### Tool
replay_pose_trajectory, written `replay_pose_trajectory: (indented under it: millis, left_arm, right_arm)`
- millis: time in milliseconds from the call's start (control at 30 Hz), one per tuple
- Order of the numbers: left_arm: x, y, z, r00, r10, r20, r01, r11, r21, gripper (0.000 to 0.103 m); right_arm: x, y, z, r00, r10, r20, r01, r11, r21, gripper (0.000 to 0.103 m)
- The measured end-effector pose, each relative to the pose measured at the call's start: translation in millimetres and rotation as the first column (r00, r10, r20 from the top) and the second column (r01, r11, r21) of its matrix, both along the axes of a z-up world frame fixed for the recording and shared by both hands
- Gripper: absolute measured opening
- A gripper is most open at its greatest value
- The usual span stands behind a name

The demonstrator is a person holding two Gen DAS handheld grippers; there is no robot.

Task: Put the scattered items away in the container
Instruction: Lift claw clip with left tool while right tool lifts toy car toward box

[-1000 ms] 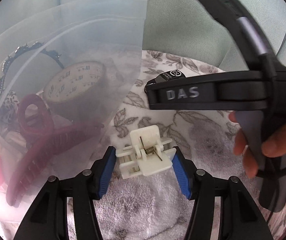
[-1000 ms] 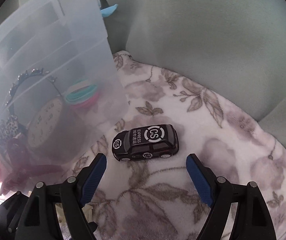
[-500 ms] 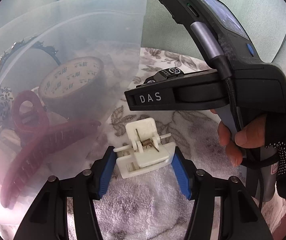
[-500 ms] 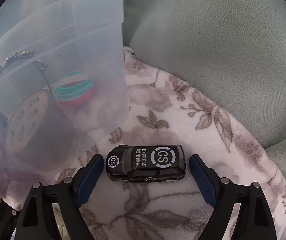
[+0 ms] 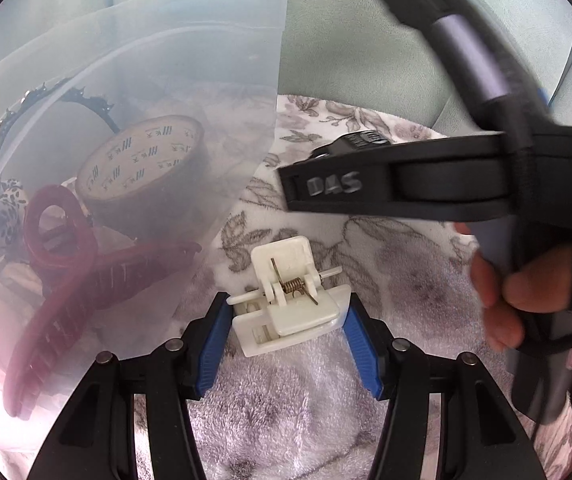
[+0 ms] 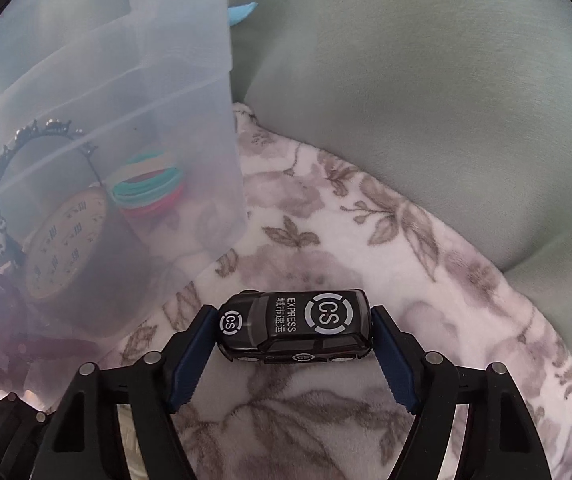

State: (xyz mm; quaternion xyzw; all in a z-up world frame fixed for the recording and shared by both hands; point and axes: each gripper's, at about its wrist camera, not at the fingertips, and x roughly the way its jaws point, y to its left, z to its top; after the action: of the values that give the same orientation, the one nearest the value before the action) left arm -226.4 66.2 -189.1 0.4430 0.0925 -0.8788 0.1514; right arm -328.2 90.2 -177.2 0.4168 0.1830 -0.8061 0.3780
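Both fingers (image 6: 392,360) of the right gripper (image 6: 292,354) have just closed onto the toy car (image 6: 296,326).

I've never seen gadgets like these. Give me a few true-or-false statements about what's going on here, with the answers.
1. A roll of tape lies inside the clear container. True.
2. The toy car is already in the container. False: it sits on the floral blanket, in the right tool, whose jaws have just been closing around it.
3. The left tool has a white clip between its jaws. True.
4. The hair claw in the container is green. False: it is dark red.
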Motion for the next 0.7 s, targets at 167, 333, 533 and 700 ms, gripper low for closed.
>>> replay_pose_trajectory:
  millis: [167,333,533,700]
  left_arm:
    - [-6,0,-1,1.0,-0.008,0.003,0.008,1.0,-0.011,0.058]
    - [-9,1,0,1.0,-0.02,0.012,0.02,1.0,-0.019,0.058]
    - [0,15,2,0.997,-0.067,0.033,0.067,0.998,-0.019,0.058]
    - [18,23,3,0.994,-0.095,0.061,0.098,0.994,-0.04,0.058]
  right_arm:
    - [-7,34,15,0.994,-0.109,0.014,0.11,0.993,-0.036,0.079]
    - [7,62,28,0.972,-0.228,0.05,0.231,0.97,-0.079,0.079]
    - [29,100,36,0.939,-0.33,0.098,0.339,0.936,-0.099,0.079]
    - [67,134,45,0.907,-0.395,0.144,0.407,0.91,-0.072,0.079]
